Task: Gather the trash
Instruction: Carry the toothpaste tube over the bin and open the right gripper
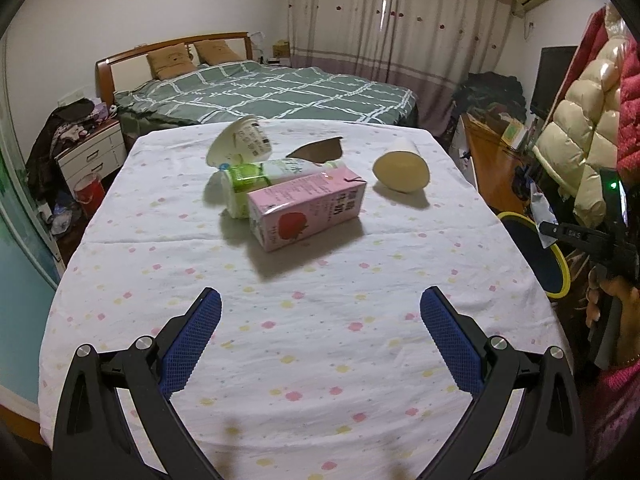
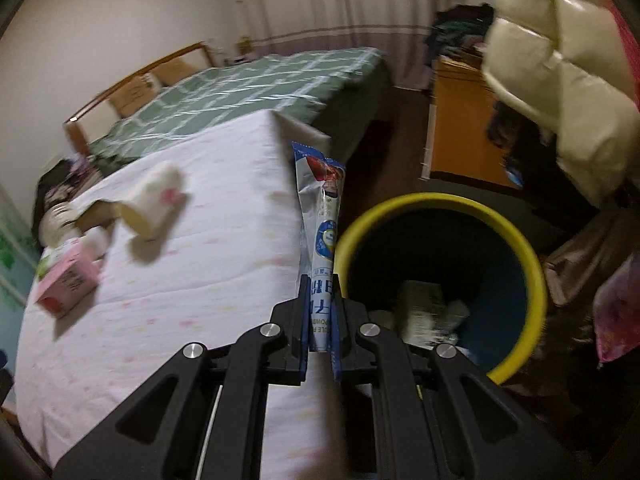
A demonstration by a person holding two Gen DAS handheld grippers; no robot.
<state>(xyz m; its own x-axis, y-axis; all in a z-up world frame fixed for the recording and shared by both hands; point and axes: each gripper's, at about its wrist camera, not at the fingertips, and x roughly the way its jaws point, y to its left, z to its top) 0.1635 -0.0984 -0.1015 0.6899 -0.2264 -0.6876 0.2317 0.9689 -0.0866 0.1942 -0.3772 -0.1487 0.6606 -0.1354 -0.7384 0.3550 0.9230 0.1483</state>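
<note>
A table [image 1: 304,360] draped in a white cloth dotted with pink and yellow flowers carries a cluster of litter toward its far side. A pink milk carton [image 1: 306,210] lies nearest, touching a green-labelled bottle [image 1: 256,184], with a tipped white cup [image 1: 240,142] and brown scrap [image 1: 318,150] beyond; a cream paper cup [image 1: 402,168] lies apart to the right.

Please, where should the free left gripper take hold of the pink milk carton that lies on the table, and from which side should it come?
Probably across the two long flat sides of the pink milk carton, near mid-length, coming down from above with the open left gripper. The carton lies on its side, its far end close against the green-labelled bottle, so the near, strawberry-printed half is freer. The jaws look wide enough.
</note>
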